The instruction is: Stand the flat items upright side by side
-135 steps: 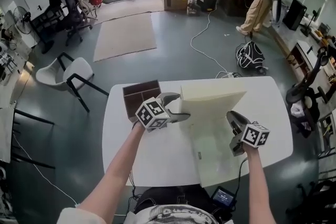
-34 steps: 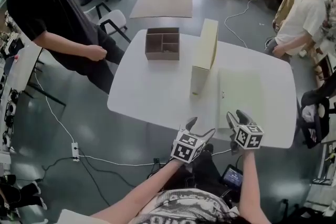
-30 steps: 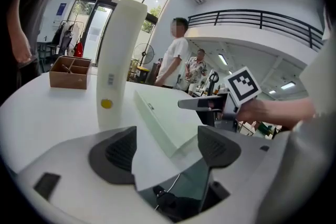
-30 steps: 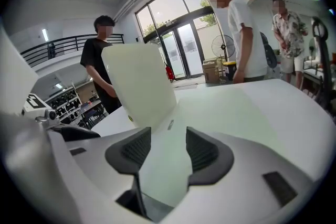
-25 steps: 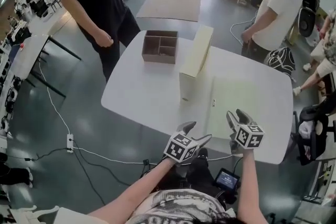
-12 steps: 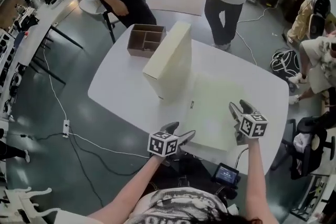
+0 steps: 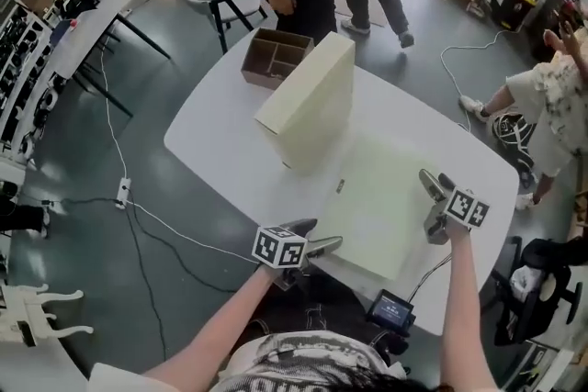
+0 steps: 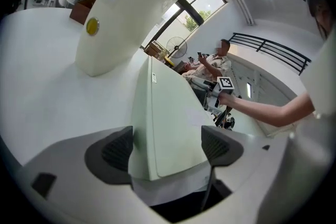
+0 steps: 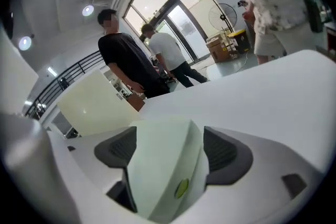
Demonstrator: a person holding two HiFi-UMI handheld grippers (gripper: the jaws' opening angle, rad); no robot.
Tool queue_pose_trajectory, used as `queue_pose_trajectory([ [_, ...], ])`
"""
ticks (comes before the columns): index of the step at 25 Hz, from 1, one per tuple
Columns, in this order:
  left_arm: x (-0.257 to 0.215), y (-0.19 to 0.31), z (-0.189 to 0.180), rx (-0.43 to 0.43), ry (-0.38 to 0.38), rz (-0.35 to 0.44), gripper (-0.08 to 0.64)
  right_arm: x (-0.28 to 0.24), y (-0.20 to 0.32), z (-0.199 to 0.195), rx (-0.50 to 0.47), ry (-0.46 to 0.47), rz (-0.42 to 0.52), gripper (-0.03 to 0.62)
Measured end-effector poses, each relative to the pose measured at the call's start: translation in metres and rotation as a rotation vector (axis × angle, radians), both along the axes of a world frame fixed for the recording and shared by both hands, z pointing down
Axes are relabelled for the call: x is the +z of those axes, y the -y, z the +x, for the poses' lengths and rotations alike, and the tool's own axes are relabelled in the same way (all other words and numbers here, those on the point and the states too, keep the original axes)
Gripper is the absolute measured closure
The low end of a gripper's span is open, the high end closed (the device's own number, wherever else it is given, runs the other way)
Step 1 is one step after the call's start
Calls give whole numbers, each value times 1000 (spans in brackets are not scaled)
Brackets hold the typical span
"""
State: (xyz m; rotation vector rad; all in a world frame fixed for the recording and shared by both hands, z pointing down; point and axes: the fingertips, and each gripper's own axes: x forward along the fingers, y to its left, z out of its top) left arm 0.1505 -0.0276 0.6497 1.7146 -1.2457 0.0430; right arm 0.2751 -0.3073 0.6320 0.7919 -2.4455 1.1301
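The upright box (image 7: 308, 101) stands on the counter (image 7: 220, 133); the flat box (image 7: 377, 197) lies beside it. My left claw (image 7: 314, 234) and right claw (image 7: 430, 205) have just been opening wide, a near corner between each pair of pads, unpinched — next I'd close both and tip it up

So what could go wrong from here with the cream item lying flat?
Both the left gripper and the right gripper have just been opening, each with a corner of the lying item between its jaws, unclamped: a lift now could slip or skew. The upright item stands close beside it, so swinging the lying one up could topple it.
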Motion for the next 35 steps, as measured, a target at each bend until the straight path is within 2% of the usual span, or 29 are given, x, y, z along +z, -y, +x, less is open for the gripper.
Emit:
queue_pose_trajectory([
  [3,11,-1,-3,-22,-16,-33,158,13,3,-10,-21,62,-99,178],
  [5,21,-3,-2,-13,-11,-61,158,21,4,-15,-37,83,-130,173],
  [10,21,-5,3,18,1,-67,155,26,5,-23,-75,94,-154,166],
  [13,21,-8,6,54,20,-63,155,30,1,-29,-101,51,-148,192],
  [17,21,-7,9,110,42,-52,155,28,0,-29,-98,62,-139,210],
  [19,17,-4,11,156,98,-19,156,23,0,-26,-88,74,-125,218],
  [22,10,3,10,267,226,29,156,13,0,-25,-78,84,-95,222],
  [27,7,6,12,357,275,42,156,-5,-4,-15,-44,105,-35,233],
  [35,-7,21,17,455,412,153,156,-69,-7,13,32,180,124,247],
])
